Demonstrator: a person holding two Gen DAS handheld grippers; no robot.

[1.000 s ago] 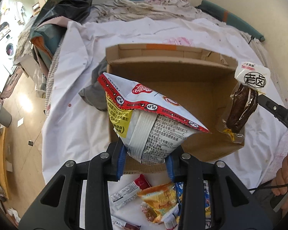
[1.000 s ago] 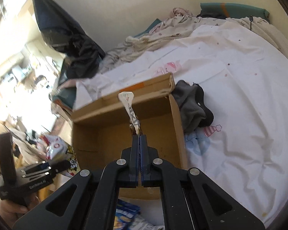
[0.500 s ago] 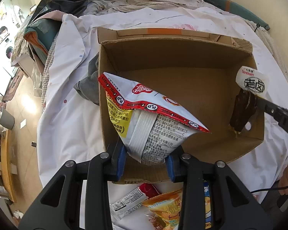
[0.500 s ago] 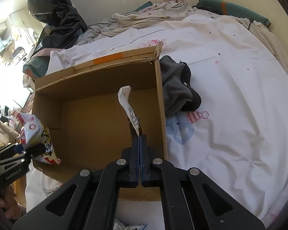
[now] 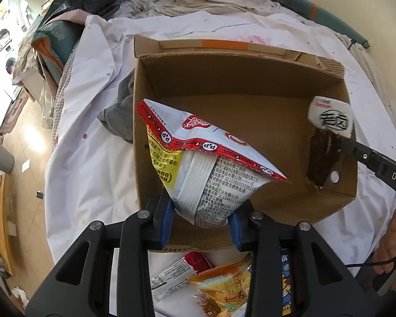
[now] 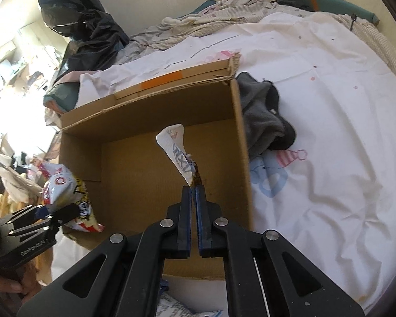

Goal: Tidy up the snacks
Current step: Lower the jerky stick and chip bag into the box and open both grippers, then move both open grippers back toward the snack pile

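Hand-held gripper (image 5: 200,220) pair holds snacks over cardboard box (image 5: 250,121) on rumpled white bedsheet (image 6: 330,121).

The box (image 5: 250,121) was brown cardboard, matt and a bit rough, with torn wavy edges. The chip bag (image 5: 208,163) was shiny, crinkly plastic. The small pack (image 5: 327,142) was clear shiny plastic with a white paper-like top. Each hand-held gripper (image 5: 199,216) was matt black plastic with blue pads and round metal screws. The bed sheet (image 6: 330,145) was soft, wrinkled white cloth. The grey cloth (image 6: 266,116) looked fuzzy.
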